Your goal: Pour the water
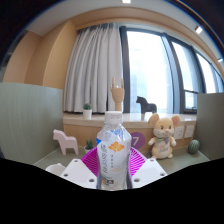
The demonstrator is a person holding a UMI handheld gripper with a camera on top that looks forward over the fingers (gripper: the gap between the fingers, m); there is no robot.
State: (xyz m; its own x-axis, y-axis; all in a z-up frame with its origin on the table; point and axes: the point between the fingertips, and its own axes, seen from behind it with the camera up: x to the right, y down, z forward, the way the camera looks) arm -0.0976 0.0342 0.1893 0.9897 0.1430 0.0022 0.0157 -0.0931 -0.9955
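A clear plastic water bottle [114, 150] with an orange and white label stands upright between my two fingers. Both magenta pads [91, 161] press against its sides, so my gripper [113, 168] is shut on the bottle. The bottle's cap reaches up to about the window sill line. No cup or other vessel for the water shows in the gripper view.
A table surface [55, 158] lies ahead. On it stand a small white horse figure [66, 141] to the left and a plush bear [161, 133] to the right. Behind are a window sill with a small potted plant [87, 110], a dark horse figure [146, 104], and grey curtains [92, 65].
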